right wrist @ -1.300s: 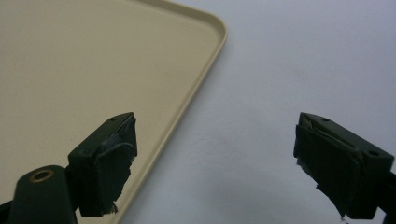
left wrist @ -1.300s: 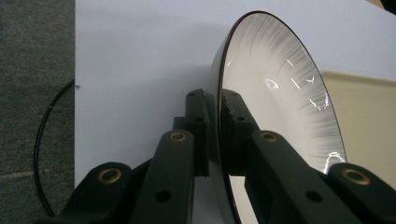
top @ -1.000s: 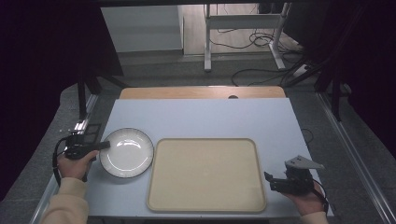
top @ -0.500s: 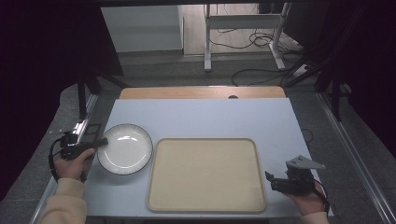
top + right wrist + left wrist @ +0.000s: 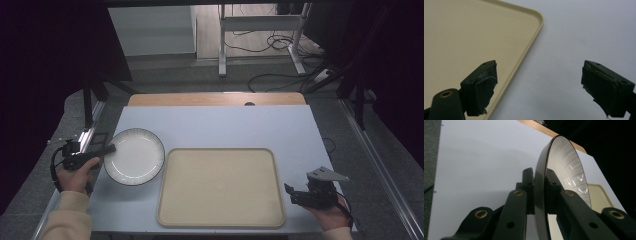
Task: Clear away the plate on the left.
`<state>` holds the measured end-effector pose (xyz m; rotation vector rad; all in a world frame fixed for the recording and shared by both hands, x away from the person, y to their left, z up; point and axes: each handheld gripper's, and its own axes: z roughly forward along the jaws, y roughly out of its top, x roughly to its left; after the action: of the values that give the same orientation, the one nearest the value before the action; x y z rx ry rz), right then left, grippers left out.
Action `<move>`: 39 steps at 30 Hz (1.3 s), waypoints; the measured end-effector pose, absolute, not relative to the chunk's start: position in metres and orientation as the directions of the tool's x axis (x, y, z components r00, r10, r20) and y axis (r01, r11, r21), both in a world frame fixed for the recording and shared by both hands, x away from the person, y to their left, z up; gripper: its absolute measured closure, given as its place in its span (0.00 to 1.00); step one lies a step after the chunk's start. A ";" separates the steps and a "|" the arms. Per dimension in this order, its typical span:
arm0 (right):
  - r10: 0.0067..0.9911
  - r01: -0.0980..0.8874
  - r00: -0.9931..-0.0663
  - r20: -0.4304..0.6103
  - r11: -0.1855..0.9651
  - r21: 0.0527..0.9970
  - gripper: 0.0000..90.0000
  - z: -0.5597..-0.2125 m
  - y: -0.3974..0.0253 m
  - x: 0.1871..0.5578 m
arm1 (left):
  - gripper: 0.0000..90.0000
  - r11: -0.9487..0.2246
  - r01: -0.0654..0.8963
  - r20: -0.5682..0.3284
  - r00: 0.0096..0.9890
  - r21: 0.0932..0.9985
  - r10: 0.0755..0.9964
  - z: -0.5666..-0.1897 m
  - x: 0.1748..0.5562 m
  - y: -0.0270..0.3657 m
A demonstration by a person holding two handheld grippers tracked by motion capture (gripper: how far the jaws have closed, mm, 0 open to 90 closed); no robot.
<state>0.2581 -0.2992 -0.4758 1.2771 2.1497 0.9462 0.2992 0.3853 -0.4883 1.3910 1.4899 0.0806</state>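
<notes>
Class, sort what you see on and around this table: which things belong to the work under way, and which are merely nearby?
Part of the work:
- plate, clamped at its rim by the left gripper
- tray
- right gripper, open beside the tray

Merely nearby:
- cables on the floor
- metal stand

Beige tray (image 5: pixel 220 187) on white table (image 5: pixel 215 125), wooden strip (image 5: pixel 215 99) behind.

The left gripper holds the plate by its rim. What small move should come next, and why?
Probably carry the plate right, over the tray. The left gripper is clamped on its rim, the tray beside it lies bare, and the right gripper waits open over the tray's edge.
</notes>
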 end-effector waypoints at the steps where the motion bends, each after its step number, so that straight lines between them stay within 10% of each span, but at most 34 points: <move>1: 0.886 0.567 -0.461 -0.043 0.331 0.754 0.16 -0.476 -0.299 0.258 | 0.91 0.321 0.687 -0.614 0.230 0.652 0.755 -0.488 0.299 0.385; 39: 0.893 0.575 -0.449 -0.039 0.322 0.752 0.16 -0.476 -0.300 0.259 | 0.90 0.304 0.669 -0.634 0.324 0.678 0.702 -0.468 0.298 0.345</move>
<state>0.2585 -0.3002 -0.4759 1.2947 2.1416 0.9405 0.2976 0.3454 -0.4683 1.3895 1.3698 0.0346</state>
